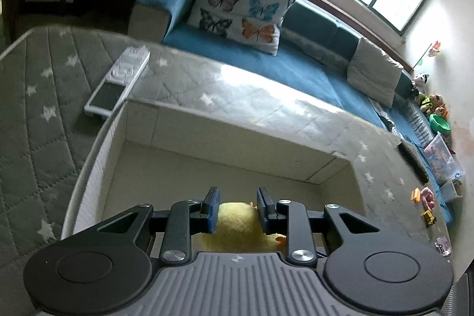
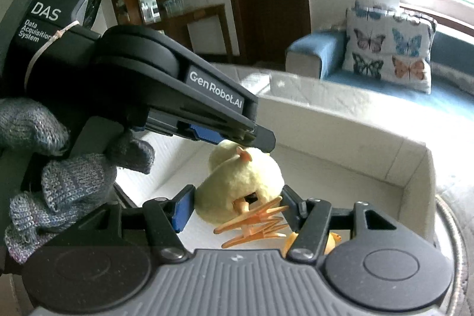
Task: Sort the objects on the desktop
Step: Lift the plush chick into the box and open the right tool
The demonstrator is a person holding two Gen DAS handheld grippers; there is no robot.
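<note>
**Both tongs on the plush duck over the box**

Our left tongs (image 1: 238,209) pinch the yellow plush duck (image 1: 237,222) between the blue pads, jaws narrow and closing a touch more. From the right wrist view we see the same left tongs (image 2: 260,138) come in from 10 o'clock, tip on top of the duck (image 2: 240,182). Our right tongs (image 2: 234,208) sit partly open around the duck's lower body, left pad touching the plush, the right pad's contact hidden by the orange feet (image 2: 254,222). A gloved hand (image 2: 59,182) holds the left handle at 9 o'clock. Duck hangs over the white open box (image 1: 237,144). Box sits on a grey star quilt (image 1: 44,108). Remote (image 1: 118,79) at 10 o'clock beyond the box, butterfly pillow (image 1: 240,9) at 12, small toys (image 1: 426,203) at 3.
</note>
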